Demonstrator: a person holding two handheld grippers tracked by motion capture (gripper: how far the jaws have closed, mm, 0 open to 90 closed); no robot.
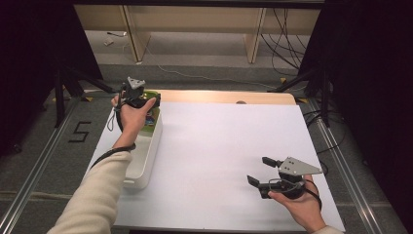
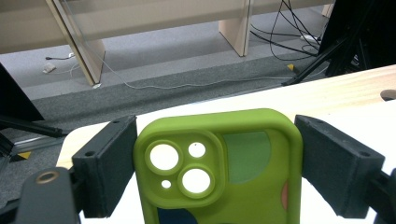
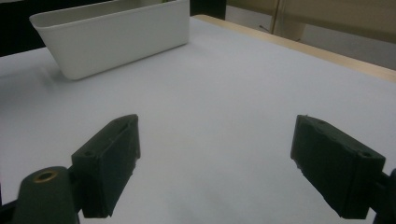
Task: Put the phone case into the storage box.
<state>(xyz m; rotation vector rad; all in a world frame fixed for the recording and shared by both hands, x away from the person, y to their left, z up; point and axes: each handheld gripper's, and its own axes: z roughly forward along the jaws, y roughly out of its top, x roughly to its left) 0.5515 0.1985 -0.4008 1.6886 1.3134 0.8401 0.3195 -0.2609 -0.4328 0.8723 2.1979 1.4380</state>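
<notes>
A green phone case (image 2: 243, 158) with round camera cut-outs and coloured patches stands upright between the jaws of my left gripper (image 2: 217, 135), and both pads press against its sides. In the high view the left gripper (image 1: 146, 102) hangs over the far end of a long white bin (image 1: 146, 156), with the green case (image 1: 152, 116) showing just under the hand. My right gripper (image 1: 259, 170) rests low over the white table sheet (image 1: 224, 141) at the near right. Its jaws are open and hold nothing; the right gripper view shows only bare sheet between its fingertips (image 3: 217, 135).
The white bin (image 3: 116, 37) lies along the sheet's left edge. A wooden table edge (image 1: 229, 96) runs along the far side, with cables and furniture legs on the floor beyond. Black tripod legs (image 1: 63, 87) stand at the far left.
</notes>
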